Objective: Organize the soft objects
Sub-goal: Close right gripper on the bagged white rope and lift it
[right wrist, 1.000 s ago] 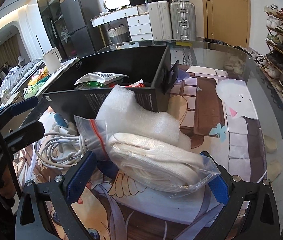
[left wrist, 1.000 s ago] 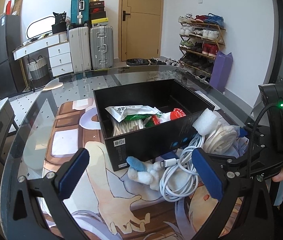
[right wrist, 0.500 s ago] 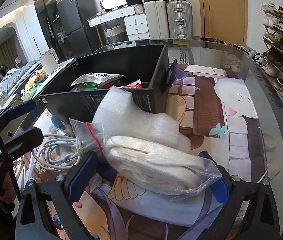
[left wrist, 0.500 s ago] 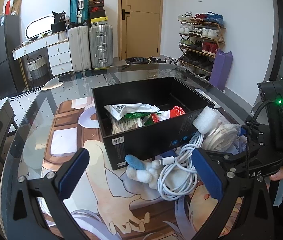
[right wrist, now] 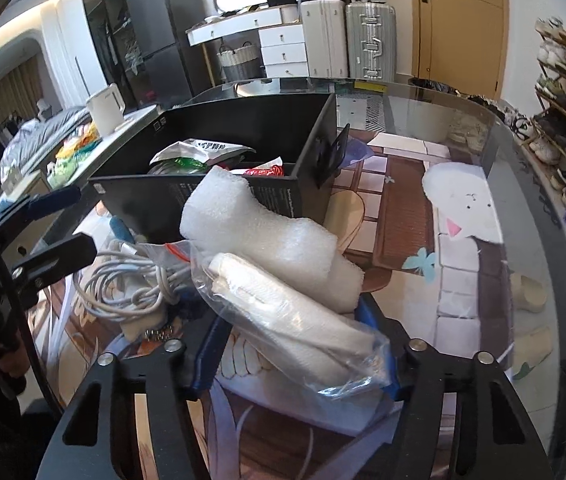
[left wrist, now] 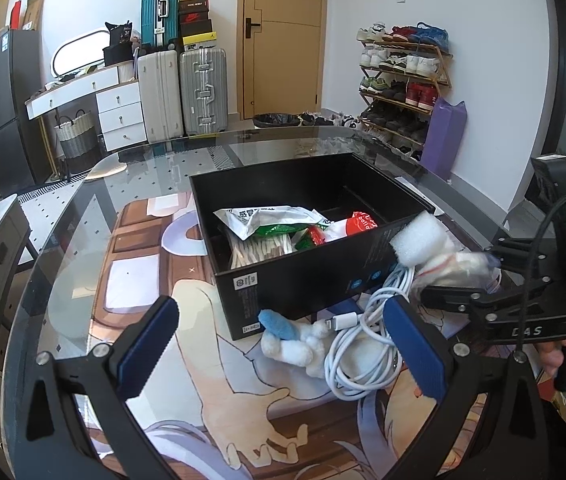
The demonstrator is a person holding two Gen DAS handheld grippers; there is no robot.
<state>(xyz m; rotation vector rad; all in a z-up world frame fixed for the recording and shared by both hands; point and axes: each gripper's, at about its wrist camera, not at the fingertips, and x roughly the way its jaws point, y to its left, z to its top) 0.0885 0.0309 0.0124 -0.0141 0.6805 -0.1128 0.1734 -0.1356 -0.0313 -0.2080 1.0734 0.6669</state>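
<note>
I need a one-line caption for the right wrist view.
Right tongs closing on a clear bag of white cloth beside a black box.

Open left claw (left wrist: pixel 283 344) hovers before black box (left wrist: pixel 303 280), plush (left wrist: pixel 295 340), cable (left wrist: pixel 363 344).

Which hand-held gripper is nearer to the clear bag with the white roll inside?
Right. The right hand-held gripper has just been closing and its pads now squeeze the clear bag. The left hand-held gripper hangs open off to the side, apart from the bag.
</note>
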